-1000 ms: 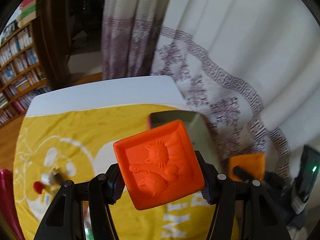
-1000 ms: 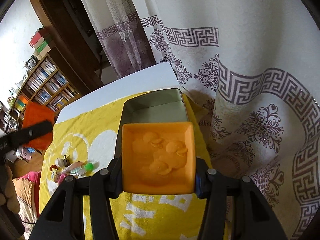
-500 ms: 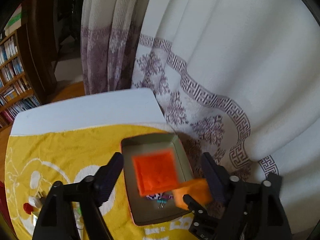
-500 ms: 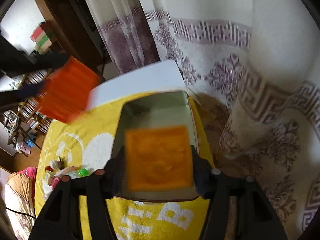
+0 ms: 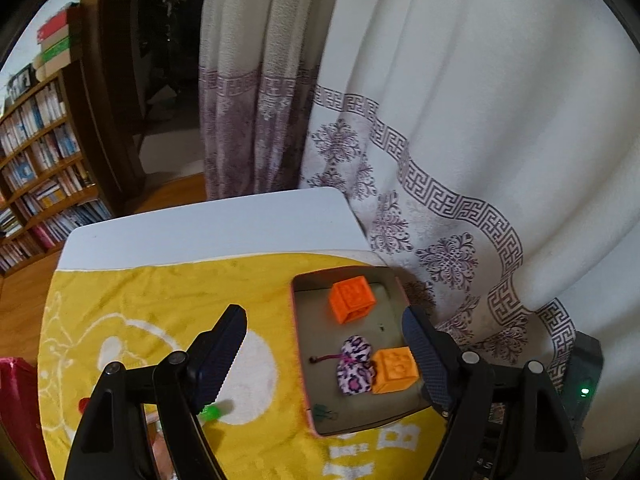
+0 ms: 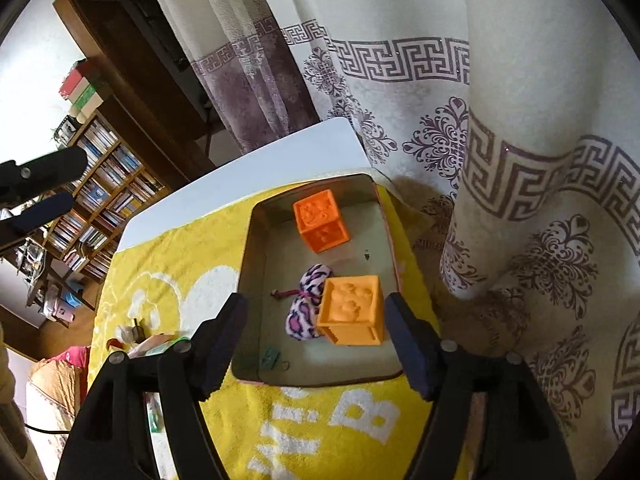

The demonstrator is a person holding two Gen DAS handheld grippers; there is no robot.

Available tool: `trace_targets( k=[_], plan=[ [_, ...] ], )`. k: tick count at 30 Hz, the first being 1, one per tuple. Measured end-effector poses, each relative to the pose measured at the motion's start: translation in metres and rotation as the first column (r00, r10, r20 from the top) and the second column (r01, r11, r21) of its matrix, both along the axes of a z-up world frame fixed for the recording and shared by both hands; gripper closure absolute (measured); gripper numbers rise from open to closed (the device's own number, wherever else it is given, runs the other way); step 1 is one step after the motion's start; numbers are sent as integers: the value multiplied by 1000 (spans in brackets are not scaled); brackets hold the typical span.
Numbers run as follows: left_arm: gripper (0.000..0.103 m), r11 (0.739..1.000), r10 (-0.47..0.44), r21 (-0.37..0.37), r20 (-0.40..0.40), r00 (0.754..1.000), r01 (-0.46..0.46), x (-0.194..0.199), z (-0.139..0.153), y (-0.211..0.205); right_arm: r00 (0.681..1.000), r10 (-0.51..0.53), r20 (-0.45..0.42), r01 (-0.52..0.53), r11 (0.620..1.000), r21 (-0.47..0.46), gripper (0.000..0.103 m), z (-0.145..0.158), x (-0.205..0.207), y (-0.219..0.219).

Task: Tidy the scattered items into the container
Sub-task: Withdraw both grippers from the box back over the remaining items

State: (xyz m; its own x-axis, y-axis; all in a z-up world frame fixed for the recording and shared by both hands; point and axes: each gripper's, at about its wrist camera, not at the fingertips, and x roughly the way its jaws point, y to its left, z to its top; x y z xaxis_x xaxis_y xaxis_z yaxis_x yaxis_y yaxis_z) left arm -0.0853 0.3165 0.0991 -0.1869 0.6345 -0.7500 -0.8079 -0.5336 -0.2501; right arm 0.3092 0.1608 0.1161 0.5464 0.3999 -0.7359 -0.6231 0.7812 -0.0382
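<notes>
While both orange blocks (image 6: 321,219) (image 6: 352,309) sit in the tin (image 6: 256,264) (apart, a leopard pouch (image 6: 304,304) beside one), my left claw (image 5: 326,350) and right claw (image 6: 314,338) hang spread and empty.

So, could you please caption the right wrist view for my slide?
Open right gripper above the metal tin holding two orange cubes and a leopard-print bow.

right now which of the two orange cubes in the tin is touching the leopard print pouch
The lighter orange cube at the near end of the tin is the one; it presses against the leopard print pouch. The deeper orange cube sits apart at the far end.
</notes>
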Motion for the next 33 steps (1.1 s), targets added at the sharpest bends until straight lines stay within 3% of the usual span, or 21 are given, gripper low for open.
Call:
trace_targets(
  k=[10,33],
  plan=[
    [21,999,37,-3,-29,999,-37,-4,2,-43,999,37,23,-37,999,6,26,2,-36,12],
    [21,992,128,12,-61,990,-127,-44,-2,-164,988,153,27,-151,986,-65,26,-32,-124,78]
  ],
)
